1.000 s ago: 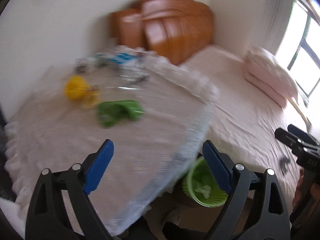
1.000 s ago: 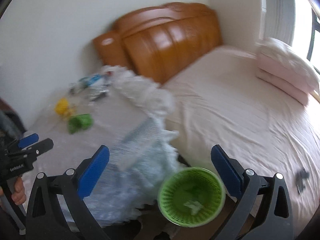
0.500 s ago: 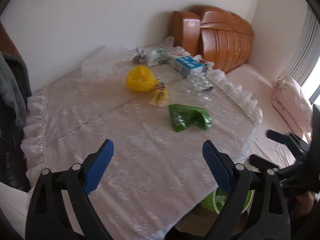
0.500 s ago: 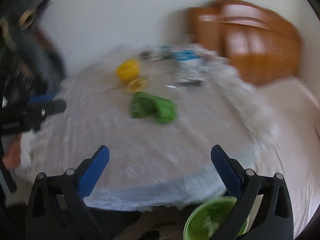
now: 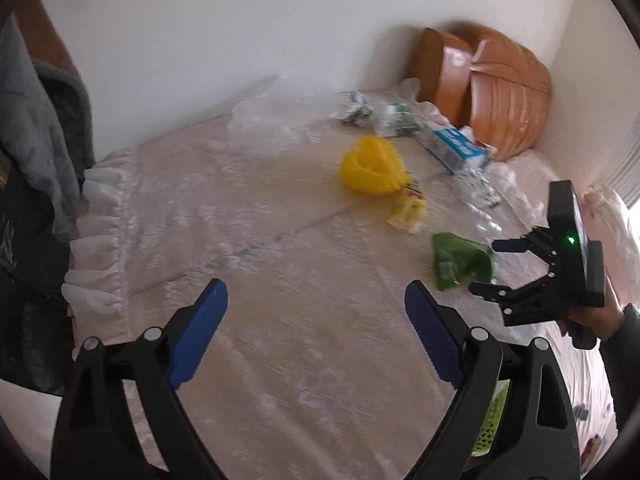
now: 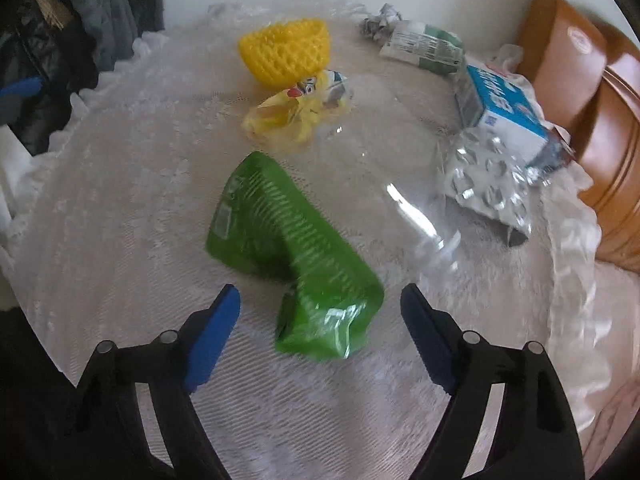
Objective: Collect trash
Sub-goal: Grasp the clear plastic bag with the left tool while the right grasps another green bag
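Note:
Trash lies on a round table with a white lace cloth [image 5: 248,240]. A crumpled green wrapper [image 6: 292,256] lies just in front of my open, empty right gripper [image 6: 320,312]; it also shows in the left wrist view [image 5: 460,260]. Farther back are a yellow foam net [image 6: 286,50], a yellow snack wrapper [image 6: 296,112], a blue and white carton [image 6: 504,112], a silver blister pack [image 6: 488,184], a green and white packet [image 6: 424,46] and crumpled foil [image 6: 380,22]. My left gripper [image 5: 316,316] is open and empty over the table's near side. The right gripper [image 5: 492,268] reaches in from the right.
A green mesh bin [image 5: 492,420] shows below the table edge, behind my left gripper's right finger. Clear plastic [image 6: 404,200] lies beside the green wrapper. A wooden headboard [image 5: 492,92] and bed stand to the right. Dark clothes [image 5: 36,152] hang at the left.
Both grippers have swung from the bed and bin toward the table. My right gripper has closed in on the green wrapper. Both stay open.

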